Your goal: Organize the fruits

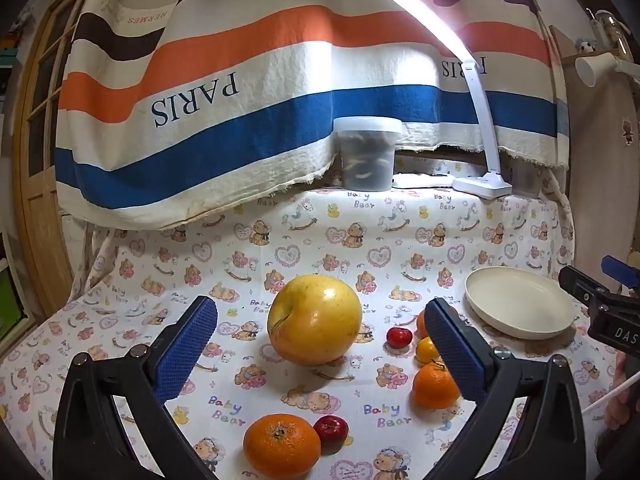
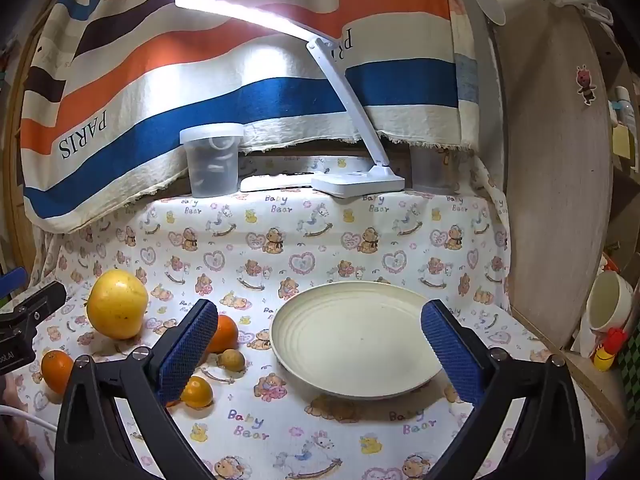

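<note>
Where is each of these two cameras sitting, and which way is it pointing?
Left wrist: rides on the left hand-held gripper, looking forward between its open blue pads at the big yellow apple; the right hand-held gripper shows at the frame's right edge.
Right wrist: rides on the right hand-held gripper, facing the empty cream plate.
Shared: apple, plate, oranges, desk lamp, lidded tub, bear-print cloth.

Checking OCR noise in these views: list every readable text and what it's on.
"PARIS", upside down: striped cloth.
"HERMES", upside down, small: same cloth, top edge.
"Baby Bear", repeated: printed tablecloth.
"DAS", cut off at the frame edge: right gripper body.
"LAI" at the end of a blurred, cut-off label: left gripper body.
</note>
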{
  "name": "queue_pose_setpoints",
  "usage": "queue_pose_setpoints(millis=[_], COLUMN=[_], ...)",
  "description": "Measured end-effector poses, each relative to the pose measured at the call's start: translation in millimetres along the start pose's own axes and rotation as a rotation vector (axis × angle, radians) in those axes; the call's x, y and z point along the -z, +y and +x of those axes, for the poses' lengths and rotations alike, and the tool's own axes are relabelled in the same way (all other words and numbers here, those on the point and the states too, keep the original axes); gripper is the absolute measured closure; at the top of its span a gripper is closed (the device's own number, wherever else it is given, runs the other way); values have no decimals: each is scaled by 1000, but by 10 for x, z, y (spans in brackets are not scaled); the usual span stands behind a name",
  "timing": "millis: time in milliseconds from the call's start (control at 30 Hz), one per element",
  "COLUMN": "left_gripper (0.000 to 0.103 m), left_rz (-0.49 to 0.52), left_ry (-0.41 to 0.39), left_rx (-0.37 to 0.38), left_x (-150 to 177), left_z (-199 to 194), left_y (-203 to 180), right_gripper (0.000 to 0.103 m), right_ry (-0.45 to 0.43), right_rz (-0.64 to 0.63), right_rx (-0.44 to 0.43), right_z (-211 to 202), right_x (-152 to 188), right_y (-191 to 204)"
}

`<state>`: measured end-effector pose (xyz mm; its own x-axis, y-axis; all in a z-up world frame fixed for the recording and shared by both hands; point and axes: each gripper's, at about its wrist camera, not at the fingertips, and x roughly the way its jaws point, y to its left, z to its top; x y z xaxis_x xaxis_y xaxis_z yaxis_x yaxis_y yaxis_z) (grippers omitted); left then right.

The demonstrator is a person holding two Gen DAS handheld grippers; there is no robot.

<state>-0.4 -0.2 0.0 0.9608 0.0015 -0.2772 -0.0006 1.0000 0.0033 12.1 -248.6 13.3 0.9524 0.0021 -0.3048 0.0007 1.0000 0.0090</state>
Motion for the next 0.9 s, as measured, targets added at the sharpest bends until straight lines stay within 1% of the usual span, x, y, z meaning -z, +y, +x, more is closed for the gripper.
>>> queue_pose_setpoints(millis=[67, 467, 667, 900], left_gripper=[0, 0, 0, 0], left_rz=[-4, -19, -8, 10], left_ry=[-16, 5, 16, 26], left_rx=[0, 7, 4, 13], left_x=[2, 5, 7, -8], left_z=[-6, -19, -13, 45], left_y=[1, 48, 58, -38], right_gripper=[1, 1, 1, 1], right_ry=[6, 3, 3, 6], right_rz=[-8, -1, -1, 0], right_rx=[1, 6, 6, 20], right_z=[3, -8, -1, 1], right_x=[1, 1, -5, 4], right_y=[3, 10, -16, -12])
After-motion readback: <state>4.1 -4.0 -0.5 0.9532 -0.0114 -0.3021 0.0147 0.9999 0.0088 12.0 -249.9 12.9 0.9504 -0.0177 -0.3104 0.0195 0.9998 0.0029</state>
